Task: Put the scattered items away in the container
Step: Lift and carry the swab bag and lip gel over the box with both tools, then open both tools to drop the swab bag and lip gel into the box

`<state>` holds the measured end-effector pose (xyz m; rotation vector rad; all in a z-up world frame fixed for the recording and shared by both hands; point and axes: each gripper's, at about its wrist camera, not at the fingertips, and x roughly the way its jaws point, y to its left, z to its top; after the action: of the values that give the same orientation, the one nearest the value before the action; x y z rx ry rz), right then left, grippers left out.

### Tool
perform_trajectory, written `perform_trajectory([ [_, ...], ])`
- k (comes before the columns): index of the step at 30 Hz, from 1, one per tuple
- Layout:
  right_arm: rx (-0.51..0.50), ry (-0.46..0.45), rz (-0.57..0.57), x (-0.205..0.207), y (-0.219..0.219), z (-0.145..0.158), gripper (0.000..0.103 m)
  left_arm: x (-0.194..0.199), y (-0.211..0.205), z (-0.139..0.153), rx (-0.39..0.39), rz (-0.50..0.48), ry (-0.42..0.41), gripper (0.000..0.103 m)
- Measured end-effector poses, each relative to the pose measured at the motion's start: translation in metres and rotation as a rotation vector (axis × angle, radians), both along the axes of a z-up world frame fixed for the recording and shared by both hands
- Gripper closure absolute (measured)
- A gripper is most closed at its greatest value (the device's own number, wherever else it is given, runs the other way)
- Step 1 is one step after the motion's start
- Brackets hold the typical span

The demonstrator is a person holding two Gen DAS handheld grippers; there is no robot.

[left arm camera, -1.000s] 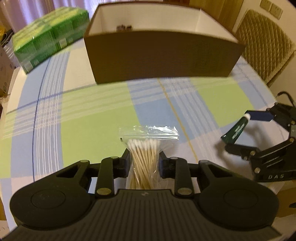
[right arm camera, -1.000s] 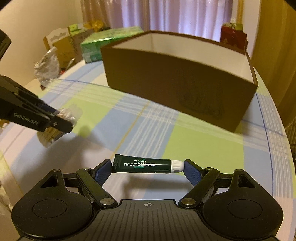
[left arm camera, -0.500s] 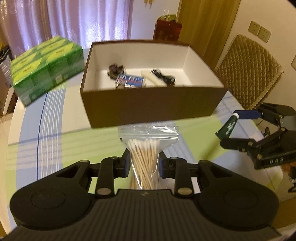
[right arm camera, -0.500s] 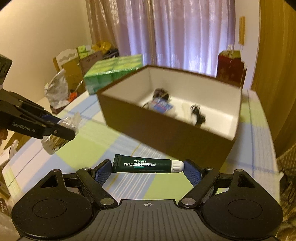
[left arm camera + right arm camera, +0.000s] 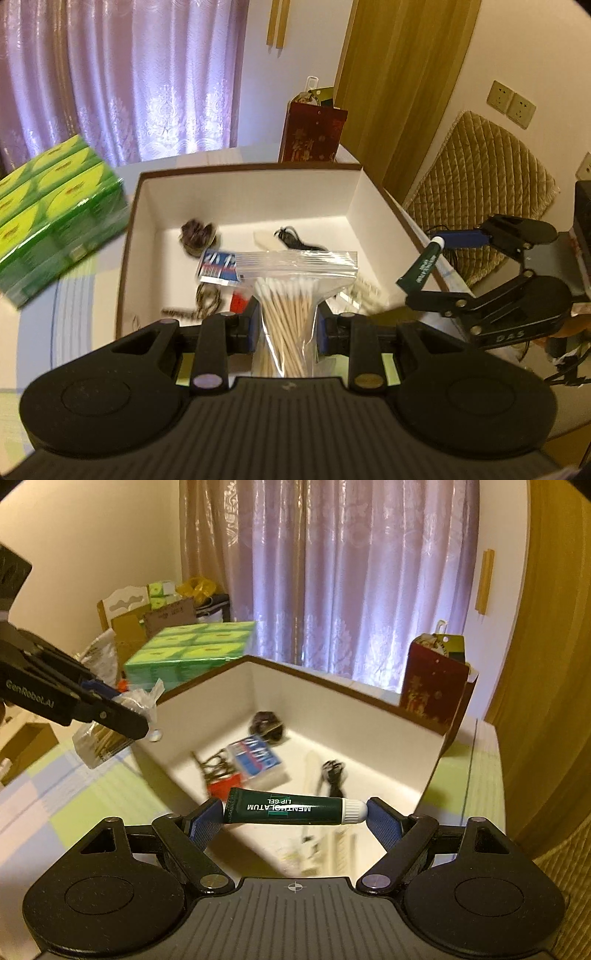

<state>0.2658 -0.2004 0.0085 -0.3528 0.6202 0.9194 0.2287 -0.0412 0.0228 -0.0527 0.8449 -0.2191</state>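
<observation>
Since a second ago I have lifted both grippers from low over the checked tablecloth (image 5: 66,805) to above the brown cardboard box (image 5: 127,236), so its white inside now shows. My left gripper (image 5: 286,326) is clamped on one zip bag of cotton swabs (image 5: 291,299), held over the box's near wall. My right gripper (image 5: 295,812) pinches one dark green lip gel tube (image 5: 291,806) end to end, over the box's right side. Inside the box I count one blue-and-white packet (image 5: 218,267), one black cable (image 5: 295,238), one dark hair tie (image 5: 197,234); the rest is blurred. One green carton pack (image 5: 51,218) sits left of the box, one red gift bag (image 5: 312,134) behind it.
</observation>
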Motion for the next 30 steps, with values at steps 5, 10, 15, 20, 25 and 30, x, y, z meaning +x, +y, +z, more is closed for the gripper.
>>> perform_trajectory([
  [5,-0.060,-0.015,0.036,0.039,0.011,-0.013,0.017,0.050,-0.012,-0.014,-0.024,0.013,0.046,0.078],
  [10,-0.114,-0.009,0.099,0.064,0.020,-0.028,0.017,0.090,-0.021,-0.047,-0.019,0.036,0.137,0.078],
  [15,-0.163,-0.006,0.168,0.081,0.029,-0.041,0.017,0.109,-0.022,-0.071,-0.015,0.060,0.190,0.078],
  [20,-0.206,-0.004,0.202,0.102,0.036,-0.052,0.017,0.125,-0.027,-0.083,-0.013,0.070,0.214,0.078],
  [25,-0.198,0.005,0.198,0.116,0.036,-0.055,0.017,0.139,-0.030,-0.094,-0.017,0.090,0.220,0.075],
  [30,-0.190,0.018,0.194,0.118,0.035,-0.057,0.017,0.143,-0.030,-0.100,0.023,0.093,0.225,0.066],
])
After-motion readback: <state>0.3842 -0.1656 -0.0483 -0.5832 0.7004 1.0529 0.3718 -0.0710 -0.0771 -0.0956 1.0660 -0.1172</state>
